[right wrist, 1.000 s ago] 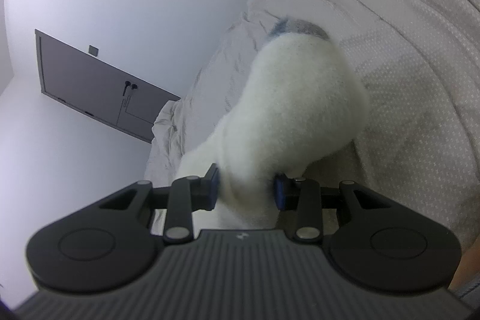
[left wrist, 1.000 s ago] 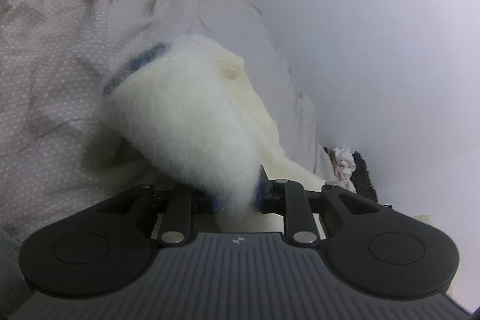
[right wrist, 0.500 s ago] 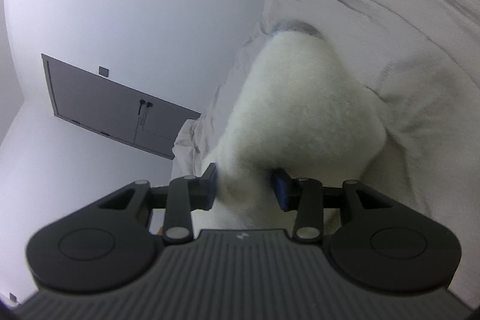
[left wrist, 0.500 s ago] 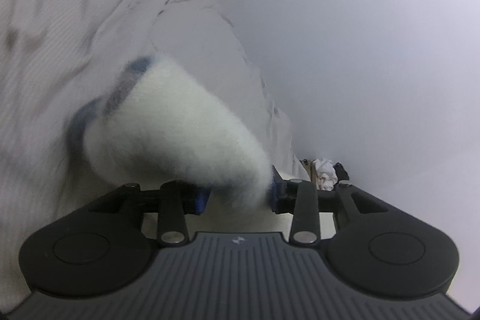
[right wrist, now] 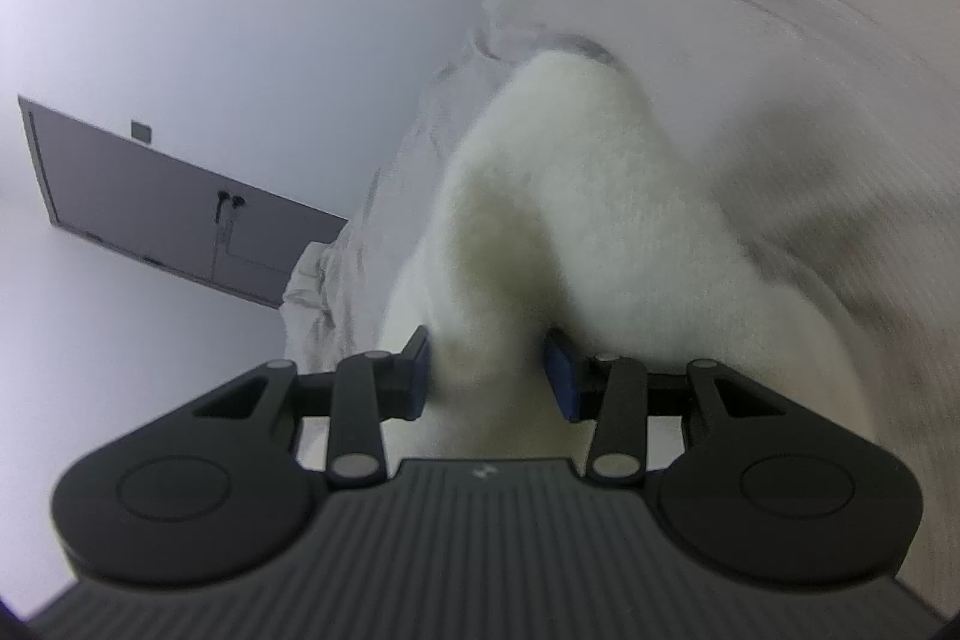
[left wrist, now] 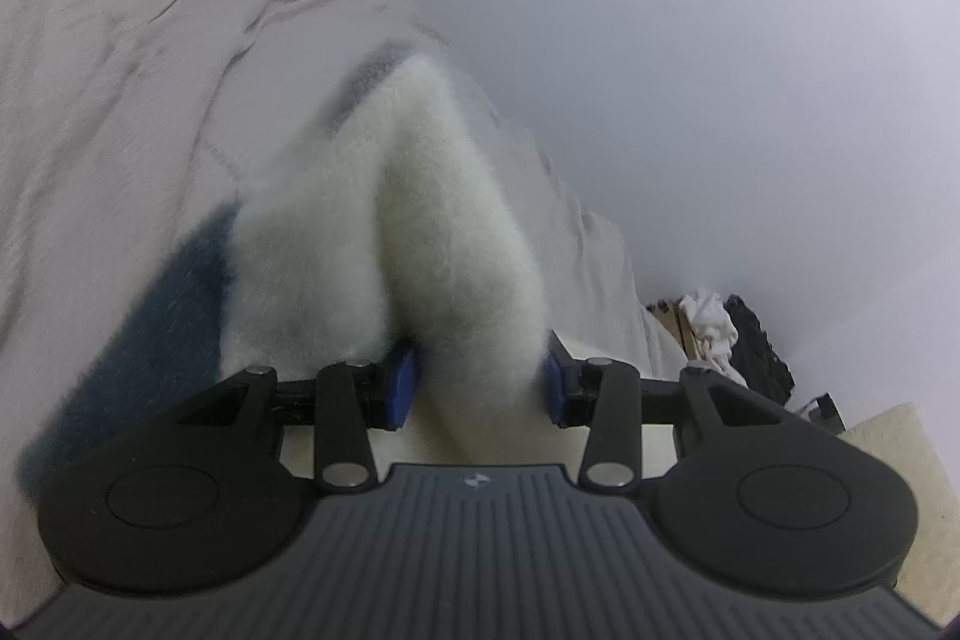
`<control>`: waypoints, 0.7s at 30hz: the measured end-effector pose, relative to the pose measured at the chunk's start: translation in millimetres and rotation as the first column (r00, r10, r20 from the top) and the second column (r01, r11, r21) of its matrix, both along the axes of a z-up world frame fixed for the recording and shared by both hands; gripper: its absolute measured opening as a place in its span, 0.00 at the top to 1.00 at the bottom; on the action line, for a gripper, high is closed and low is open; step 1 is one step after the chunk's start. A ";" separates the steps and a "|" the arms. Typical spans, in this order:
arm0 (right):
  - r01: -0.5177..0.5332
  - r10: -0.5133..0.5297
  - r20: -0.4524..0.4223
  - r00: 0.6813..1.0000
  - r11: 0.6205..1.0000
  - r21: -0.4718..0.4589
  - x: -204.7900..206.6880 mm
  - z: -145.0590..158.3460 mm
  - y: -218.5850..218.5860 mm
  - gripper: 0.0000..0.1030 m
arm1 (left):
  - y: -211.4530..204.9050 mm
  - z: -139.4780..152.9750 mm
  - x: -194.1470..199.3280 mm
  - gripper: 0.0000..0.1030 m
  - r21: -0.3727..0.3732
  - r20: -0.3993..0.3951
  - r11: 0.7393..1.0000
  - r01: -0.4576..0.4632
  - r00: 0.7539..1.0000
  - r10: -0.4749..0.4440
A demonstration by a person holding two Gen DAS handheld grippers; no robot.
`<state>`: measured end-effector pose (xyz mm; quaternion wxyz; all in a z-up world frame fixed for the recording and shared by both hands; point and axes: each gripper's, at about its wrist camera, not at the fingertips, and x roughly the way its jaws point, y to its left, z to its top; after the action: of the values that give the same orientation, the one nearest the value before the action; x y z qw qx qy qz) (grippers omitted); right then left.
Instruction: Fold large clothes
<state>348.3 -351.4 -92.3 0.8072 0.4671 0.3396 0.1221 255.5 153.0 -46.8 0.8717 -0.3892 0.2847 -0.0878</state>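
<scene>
STEP: carrying fold over bed (left wrist: 150, 112) | left tongs (left wrist: 477, 379), just widened, clamp white fleece garment (left wrist: 420, 220) | right tongs (right wrist: 495, 376) clamp it, 12 o'clock | NEXT: probably lay flat, release

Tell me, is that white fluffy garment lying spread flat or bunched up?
Bunched up. The garment rises in a thick folded hump between the left gripper; the right gripper clamps another wad of it above the bed.
</scene>
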 end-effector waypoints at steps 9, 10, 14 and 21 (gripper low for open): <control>-0.015 0.012 0.106 0.994 0.999 0.035 45.4 -26.2 -7.9 0.61 | 12.2 -29.1 52.2 0.54 -0.030 0.083 0.999 -0.035 0.996 0.037; -0.017 0.014 0.116 0.993 0.999 0.030 47.6 -28.3 -8.5 0.61 | 9.8 -28.0 51.8 0.54 -0.015 0.086 0.999 -0.034 0.996 0.035; -0.027 0.027 0.145 0.989 1.000 -0.004 47.7 -26.0 -7.5 0.61 | 4.2 -21.7 51.1 0.54 0.027 0.093 0.999 -0.030 0.995 0.027; -0.035 0.057 0.212 0.976 0.994 -0.108 30.6 -2.5 0.0 0.58 | -4.8 0.6 23.9 0.33 0.088 0.110 0.995 -0.048 0.993 0.038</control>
<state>378.9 -351.4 -94.8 0.8593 0.4006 0.2672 0.1725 279.4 148.2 -46.2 0.9043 -0.3499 0.2322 -0.0767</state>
